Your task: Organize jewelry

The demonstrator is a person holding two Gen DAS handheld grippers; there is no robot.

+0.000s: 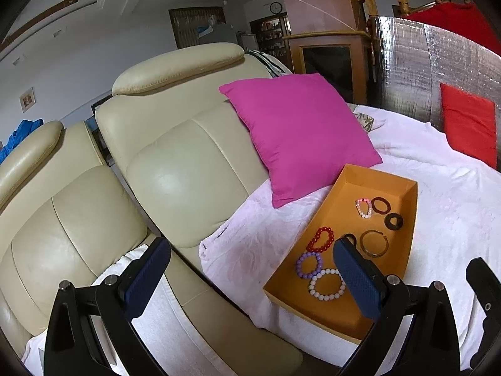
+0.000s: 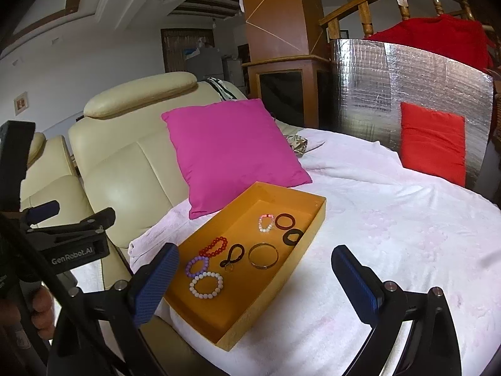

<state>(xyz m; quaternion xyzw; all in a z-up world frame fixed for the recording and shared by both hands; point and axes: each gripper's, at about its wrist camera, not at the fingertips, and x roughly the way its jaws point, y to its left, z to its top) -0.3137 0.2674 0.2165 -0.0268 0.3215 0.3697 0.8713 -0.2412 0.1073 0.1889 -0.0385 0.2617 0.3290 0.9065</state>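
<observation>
An orange tray [image 1: 404, 241] [image 2: 238, 313] lies on a white blanket and holds several bracelets and rings: a red bead bracelet [image 2: 214, 247], a purple one [image 2: 196, 265], a white one [image 2: 206, 285], a gold bangle [image 2: 263, 255], a dark twisted hair tie [image 2: 232, 255], two dark rings [image 2: 285, 221] [image 2: 292, 237] and a small pink-white bracelet [image 2: 265, 223]. My left gripper [image 1: 250, 269] hangs open, left of the tray, over the sofa edge. My right gripper [image 2: 253, 277] is open above the tray's near end. Nothing sits between either pair of fingers.
A magenta cushion [image 2: 231, 150] leans against the cream leather sofa [image 1: 175, 163] just behind the tray. A red cushion [image 2: 433, 142] rests on a silver foil panel [image 2: 375, 94] at the back right. White blanket [image 2: 391, 219] spreads to the tray's right. A hand [image 2: 40, 310] holds the left gripper.
</observation>
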